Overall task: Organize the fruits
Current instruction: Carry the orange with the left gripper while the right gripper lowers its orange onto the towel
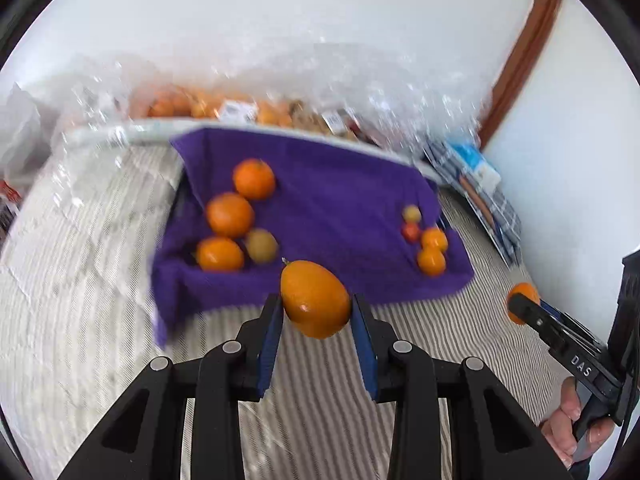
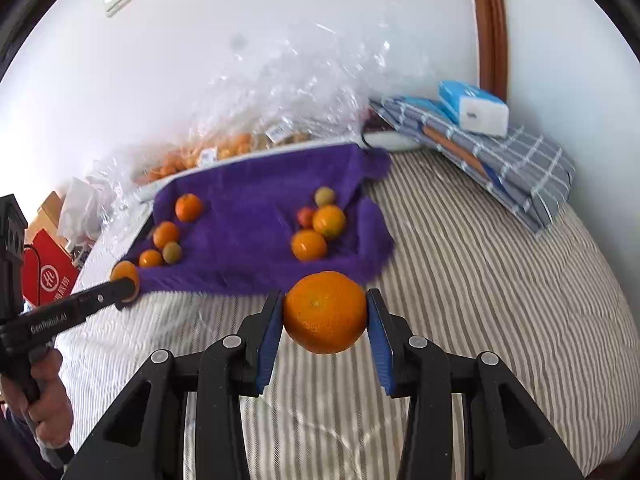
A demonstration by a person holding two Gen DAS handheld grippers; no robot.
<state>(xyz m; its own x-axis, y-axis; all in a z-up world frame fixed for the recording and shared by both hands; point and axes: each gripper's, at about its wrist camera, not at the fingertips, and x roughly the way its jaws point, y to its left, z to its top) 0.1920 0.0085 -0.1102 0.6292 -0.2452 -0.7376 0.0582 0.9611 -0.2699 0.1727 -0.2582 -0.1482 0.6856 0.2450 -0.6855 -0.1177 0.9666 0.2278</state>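
Observation:
My left gripper (image 1: 316,310) is shut on an egg-shaped orange (image 1: 314,299), held above the striped bed in front of a purple cloth-lined tray (image 1: 332,188). My right gripper (image 2: 325,314) is shut on a round orange (image 2: 325,312), also just before the tray (image 2: 256,200). On the tray's left side lie three oranges (image 1: 230,215) and a greenish fruit (image 1: 262,245). Its right side holds two oranges (image 1: 431,260), a small red fruit (image 1: 411,232) and a yellowish one (image 1: 412,213). Each gripper also shows at the edge of the other's view, with its orange (image 1: 520,294) (image 2: 126,273).
Behind the tray, crinkled clear plastic bags (image 2: 280,92) hold more oranges against the white wall. A folded checked cloth (image 2: 500,160) with a blue tissue pack (image 2: 474,108) lies at the bed's right. A red bag (image 2: 48,276) stands at the left. A hand (image 1: 568,428) grips the right tool.

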